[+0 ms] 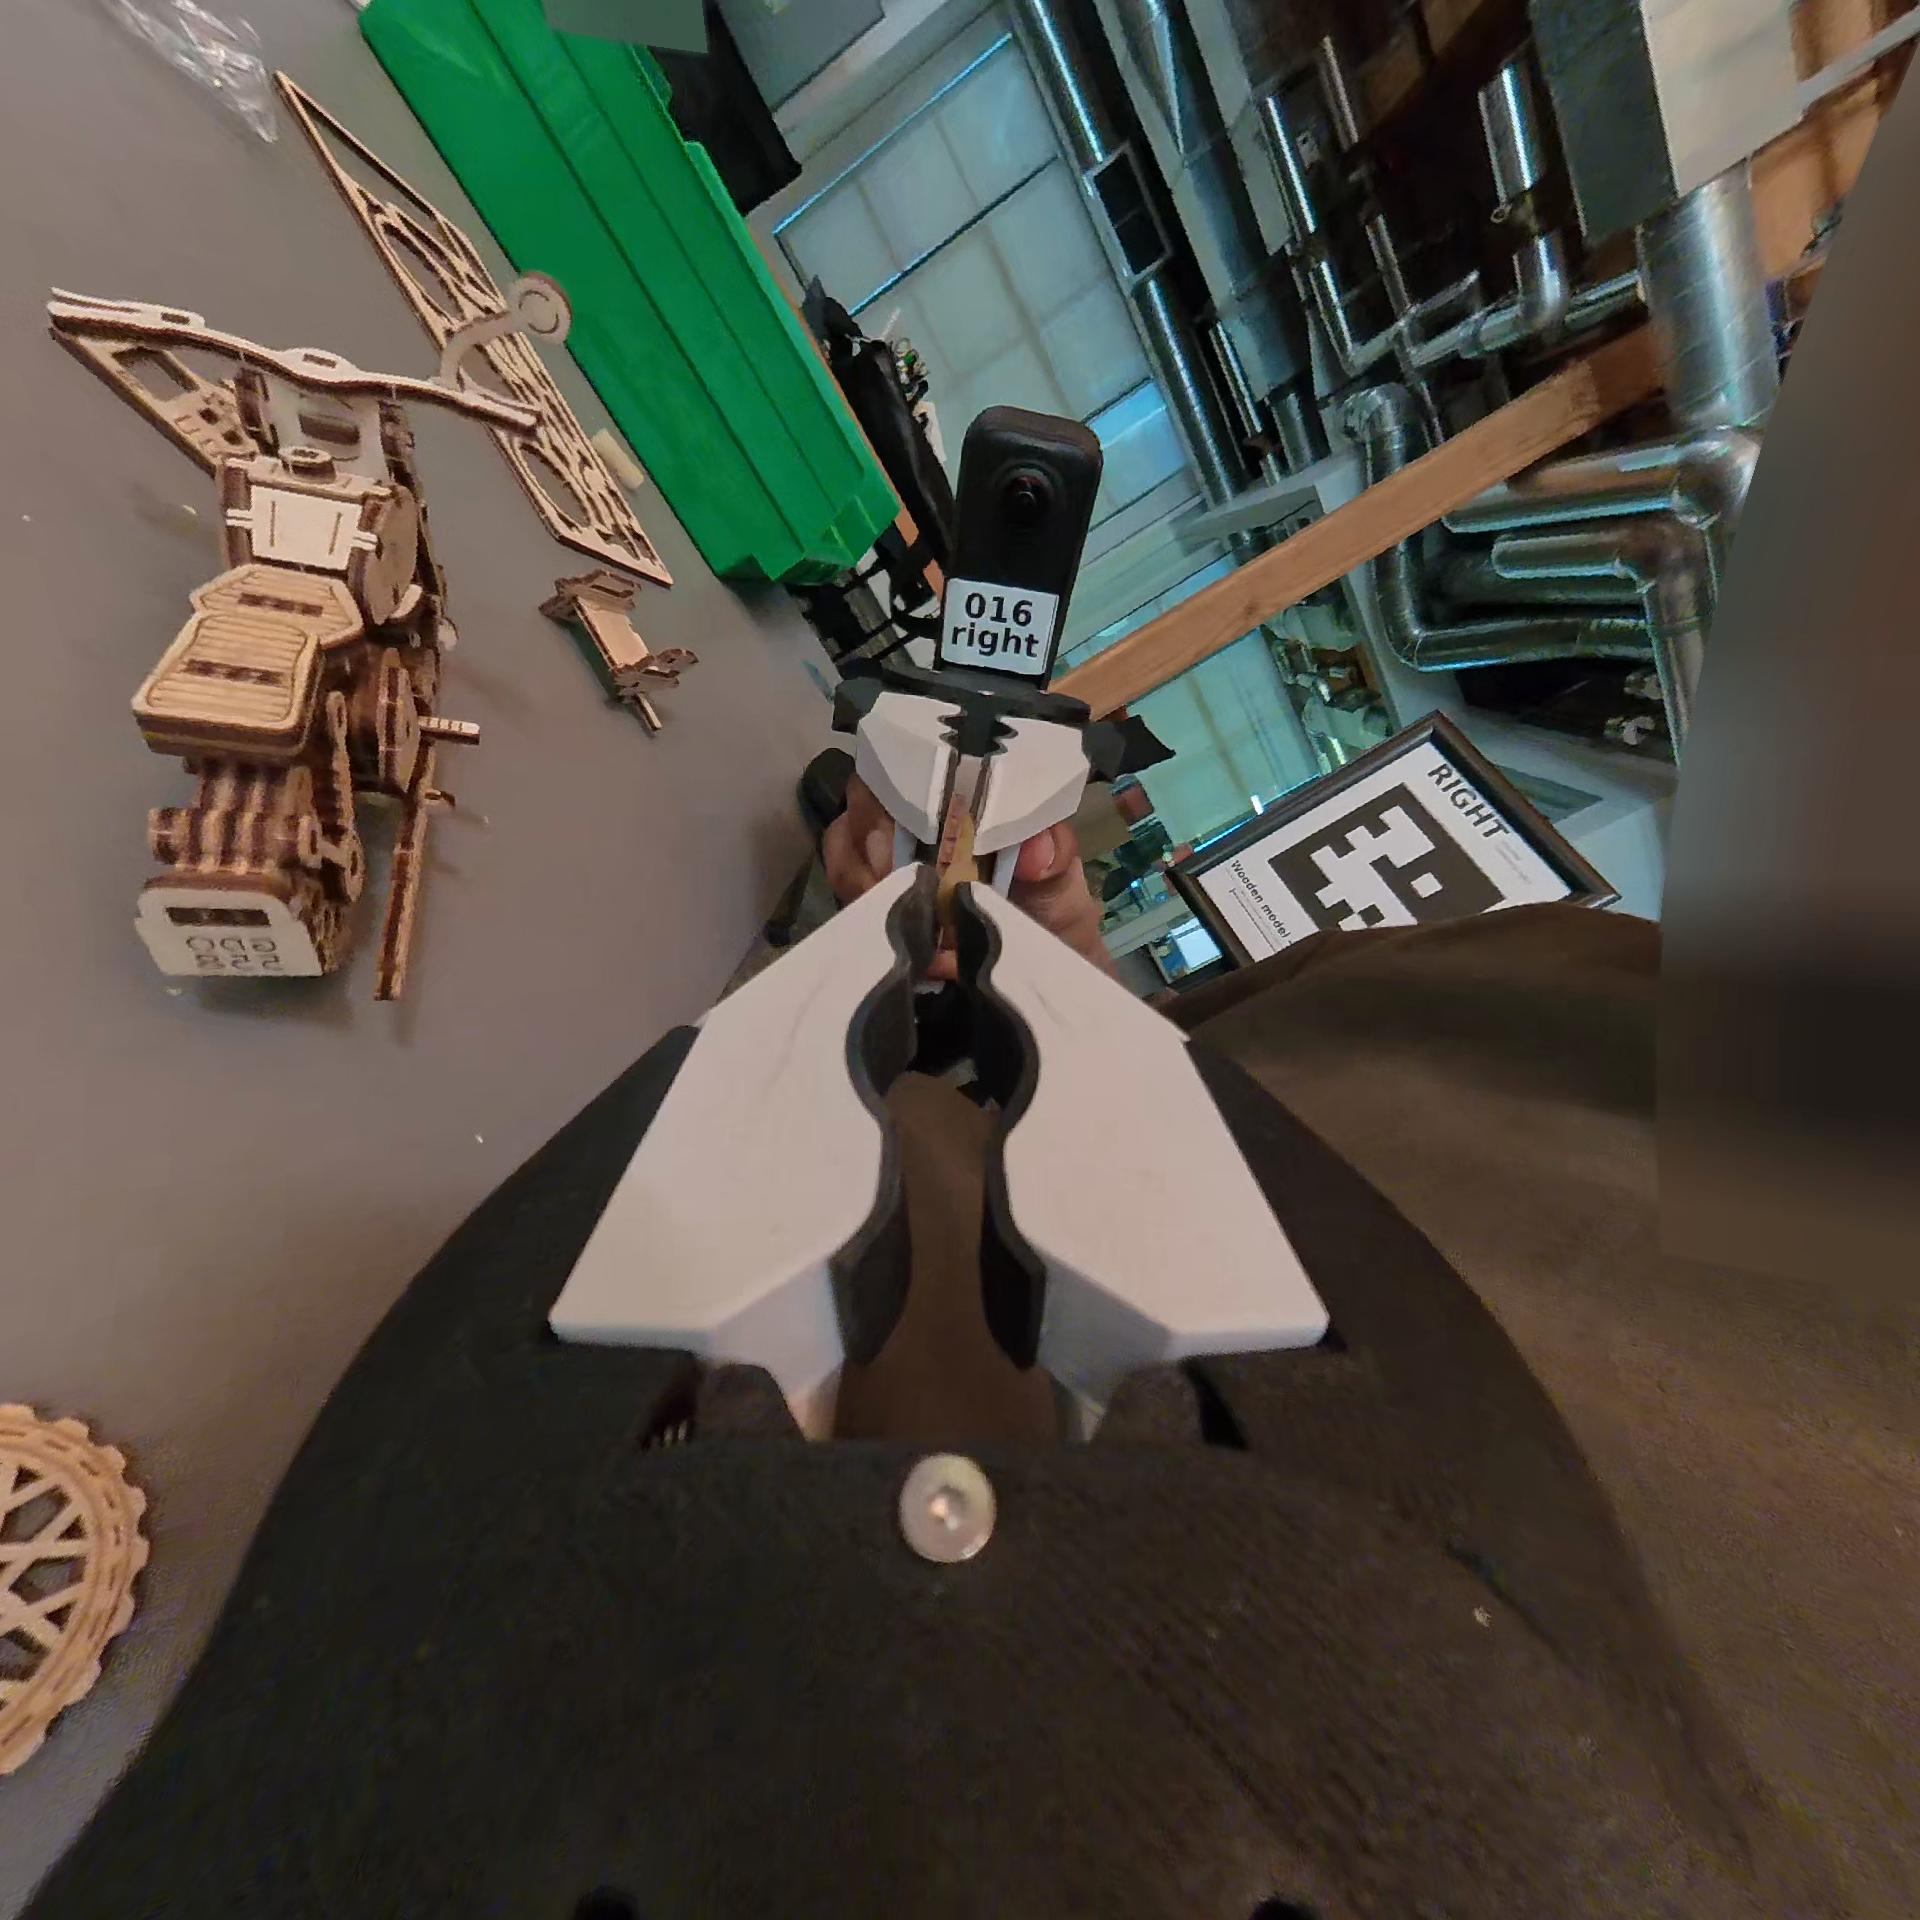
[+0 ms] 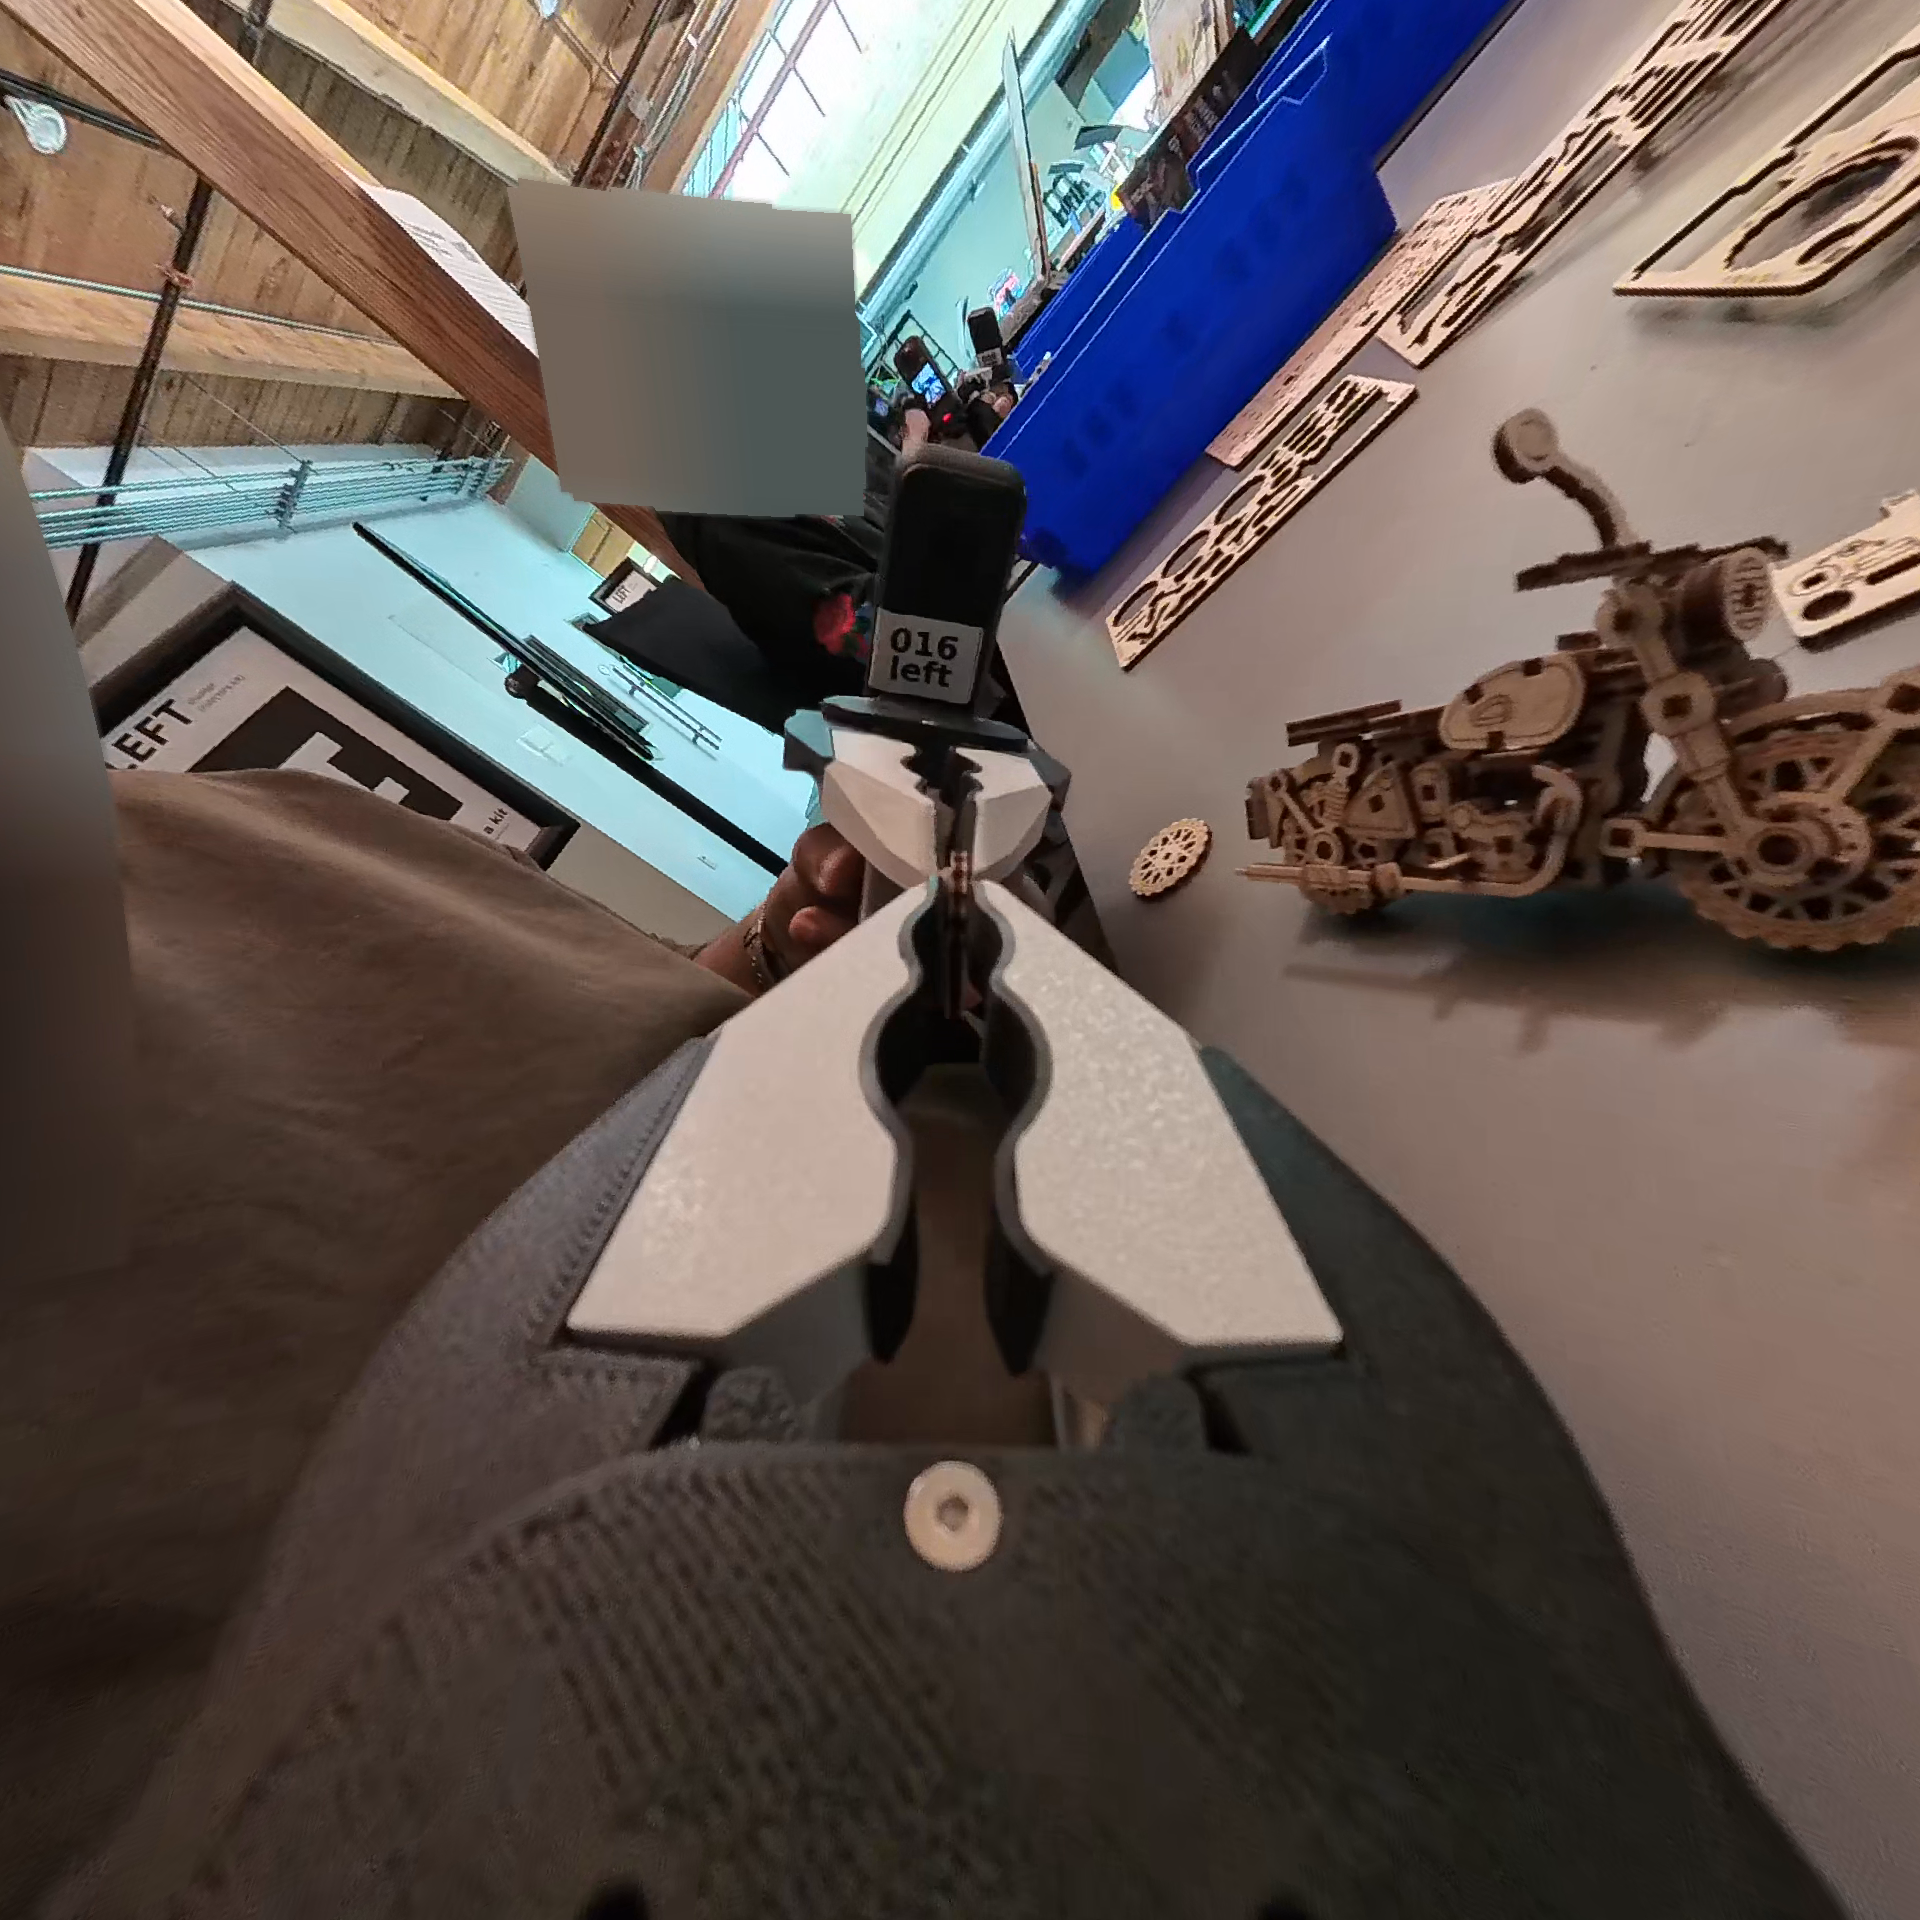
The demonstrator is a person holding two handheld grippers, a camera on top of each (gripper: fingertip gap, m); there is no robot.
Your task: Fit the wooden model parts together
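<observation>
My left gripper (image 1: 940,906) and my right gripper (image 2: 958,896) face each other tip to tip above the grey table (image 1: 582,935). Each is nearly shut on a small thin wooden part (image 1: 953,868), seen edge-on where the tips meet; it also shows in the right wrist view (image 2: 958,868). I cannot tell whether it is one piece or two. The right gripper (image 1: 971,795) shows ahead in the left wrist view, the left gripper (image 2: 956,805) in the right wrist view. A part-built wooden motorcycle (image 1: 281,644) lies on the table, also in the right wrist view (image 2: 1610,769).
A wooden gear wheel (image 1: 52,1558) (image 2: 1171,857) lies near the motorcycle. A small wooden subassembly (image 1: 618,644) and laser-cut sheets (image 1: 468,312) (image 2: 1247,520) lie farther back. A green bin (image 1: 644,260) and a blue bin (image 2: 1195,343) stand at the table's far side. Framed signs (image 1: 1392,842) (image 2: 312,748) stand nearby. The wooden gear wheel (image 1: 52,1558) sits 12 centimeters or so from the ends of my left fingers. Look for it in the right wrist view (image 2: 1162,874) too.
</observation>
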